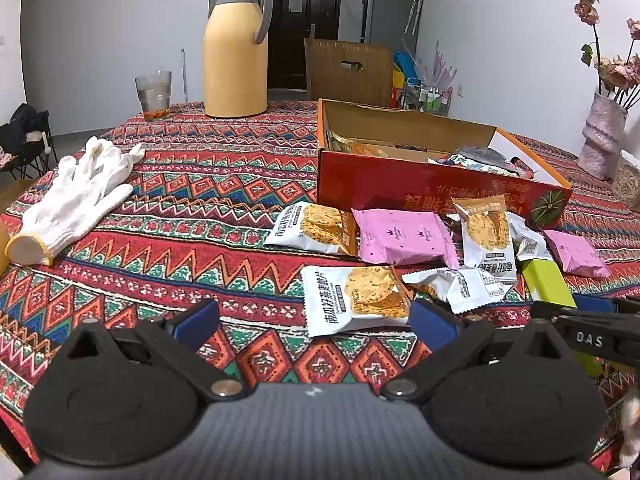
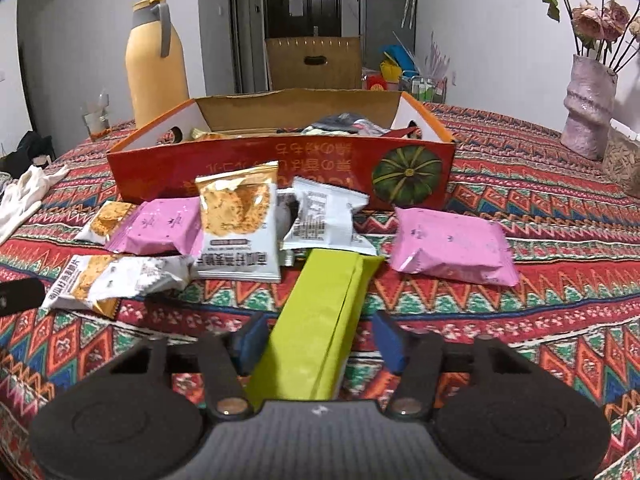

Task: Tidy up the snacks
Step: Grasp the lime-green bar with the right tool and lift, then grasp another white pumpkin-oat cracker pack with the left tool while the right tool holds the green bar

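Observation:
A long lime-green packet (image 2: 320,332) lies on the patterned tablecloth between the fingers of my right gripper (image 2: 320,340). The left pad (image 2: 250,340) sits at its edge; the right pad (image 2: 388,340) stands a little off it, so the gripper is open. Ahead lie white-and-orange cracker packets (image 2: 240,224) and pink packets (image 2: 448,244), in front of the open red snack box (image 2: 280,168). My left gripper (image 1: 314,324) is wide open, low over the cloth, with a cracker packet (image 1: 352,300) just beyond its tips. The green packet (image 1: 548,284) and right gripper (image 1: 580,312) show at its right.
A yellow thermos jug (image 1: 236,48) and a glass (image 1: 154,94) stand at the table's far side. White gloves (image 1: 76,196) lie at the left. A pink vase with flowers (image 2: 588,100) and a jar (image 2: 624,160) stand at the right. A cardboard box (image 2: 316,64) sits behind the table.

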`<state>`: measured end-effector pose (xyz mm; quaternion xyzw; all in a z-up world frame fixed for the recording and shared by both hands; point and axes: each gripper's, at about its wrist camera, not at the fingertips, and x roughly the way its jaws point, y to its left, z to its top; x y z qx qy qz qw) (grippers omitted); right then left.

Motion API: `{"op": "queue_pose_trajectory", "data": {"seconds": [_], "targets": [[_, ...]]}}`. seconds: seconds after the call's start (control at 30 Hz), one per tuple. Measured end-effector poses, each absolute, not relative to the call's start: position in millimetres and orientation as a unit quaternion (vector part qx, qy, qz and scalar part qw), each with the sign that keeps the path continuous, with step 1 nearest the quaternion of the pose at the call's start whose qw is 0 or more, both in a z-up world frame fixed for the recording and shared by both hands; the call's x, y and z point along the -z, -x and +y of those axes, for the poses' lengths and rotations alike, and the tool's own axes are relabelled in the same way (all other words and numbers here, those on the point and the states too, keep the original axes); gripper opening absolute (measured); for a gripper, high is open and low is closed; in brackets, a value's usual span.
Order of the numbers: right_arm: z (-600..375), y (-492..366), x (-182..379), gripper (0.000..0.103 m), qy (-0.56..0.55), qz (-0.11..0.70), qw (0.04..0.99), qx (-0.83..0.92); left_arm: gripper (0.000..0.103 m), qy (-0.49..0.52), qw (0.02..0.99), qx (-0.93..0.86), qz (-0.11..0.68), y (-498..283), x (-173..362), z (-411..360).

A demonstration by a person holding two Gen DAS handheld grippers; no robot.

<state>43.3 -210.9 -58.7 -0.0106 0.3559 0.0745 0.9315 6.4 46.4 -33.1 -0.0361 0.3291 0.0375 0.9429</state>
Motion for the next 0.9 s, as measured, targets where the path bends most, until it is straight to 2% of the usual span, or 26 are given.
{"op": "queue_pose_trajectory", "data": {"seconds": [0.03, 0.2, 0.63, 0.9], "targets": [[-213, -42, 59, 0.040, 0.013, 0.353, 0.932, -0.078, 0.103, 0.036, 0.943, -0.037, 0.330, -7, 33, 45], [-218, -33, 57, 0.033, 0.012, 0.337, 0.937, -0.092, 0.103, 0.037, 0.940, -0.040, 0.336, -14, 35, 42], [-240, -14, 34, 0.033, -0.023, 0.275, 0.956, -0.099, 0.103, 0.050, 0.922, -0.055, 0.380, -53, 47, 31], [-251, -18, 33, 0.033, -0.035, 0.264, 0.959, -0.101, 0.103, 0.038, 0.910, -0.076, 0.405, -72, 58, 20]]}}
